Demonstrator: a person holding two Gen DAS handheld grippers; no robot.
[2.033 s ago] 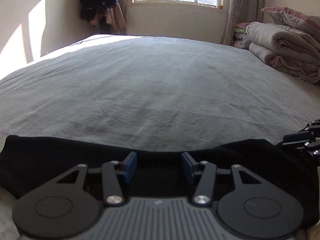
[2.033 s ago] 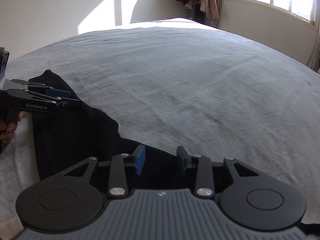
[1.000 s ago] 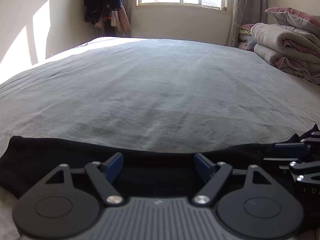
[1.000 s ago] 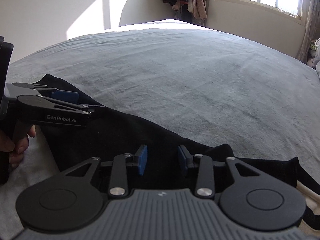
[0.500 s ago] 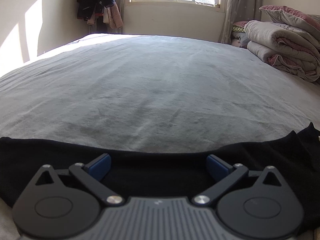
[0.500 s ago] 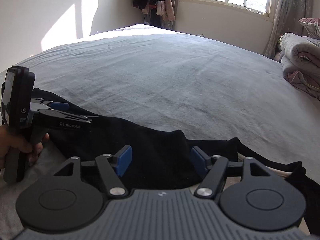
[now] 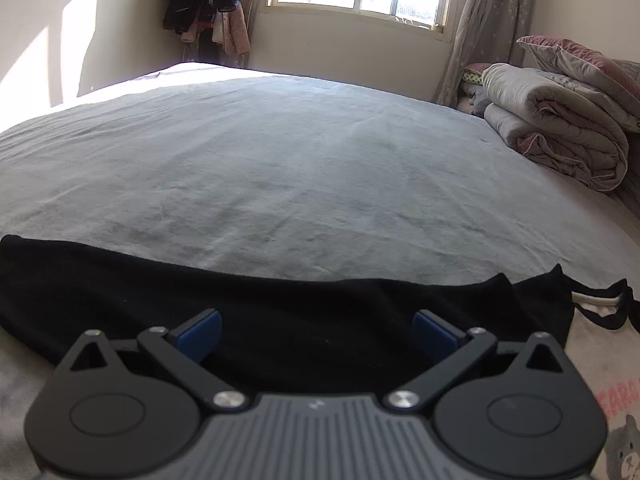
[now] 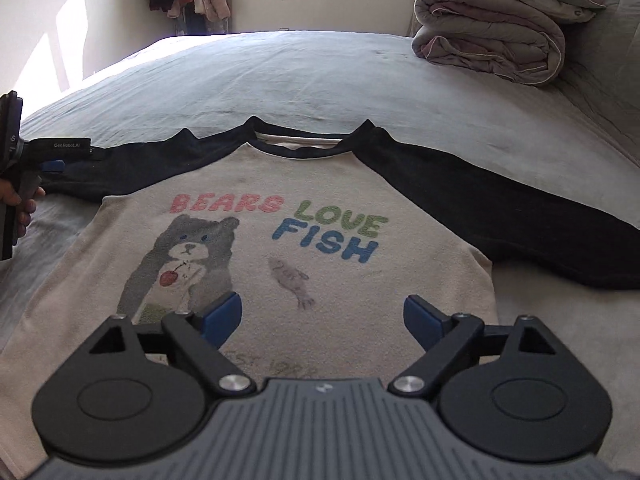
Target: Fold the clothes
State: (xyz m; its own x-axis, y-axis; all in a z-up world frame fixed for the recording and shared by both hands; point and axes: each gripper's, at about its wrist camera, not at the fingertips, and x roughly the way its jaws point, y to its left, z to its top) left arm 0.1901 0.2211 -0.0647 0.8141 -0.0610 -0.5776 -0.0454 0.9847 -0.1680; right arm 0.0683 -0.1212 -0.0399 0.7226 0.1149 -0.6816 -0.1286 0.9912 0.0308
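Note:
A cream shirt [image 8: 320, 264] with a bear print and black raglan sleeves lies flat, face up, on the grey bed. My right gripper [image 8: 322, 320] hovers open over the shirt's lower front with nothing between its blue pads. In the right wrist view my left gripper [image 8: 74, 156] sits at the far left, over the end of the shirt's black sleeve [image 8: 132, 160], held by a hand [image 8: 16, 200]. In the left wrist view that gripper [image 7: 316, 334] is wide open above the black sleeve [image 7: 280, 304]. A corner of the cream body [image 7: 600, 344] shows at the right.
The grey bedspread [image 7: 300, 160] stretches far beyond the shirt. A folded quilt [image 8: 492, 28] lies at the back right of the bed. Dark clothes [image 7: 204, 0] hang in the far left corner by the window.
Both grippers went from nearly shut over the black cloth to wide open. The right gripper drew back and turned, so the whole shirt front now shows.

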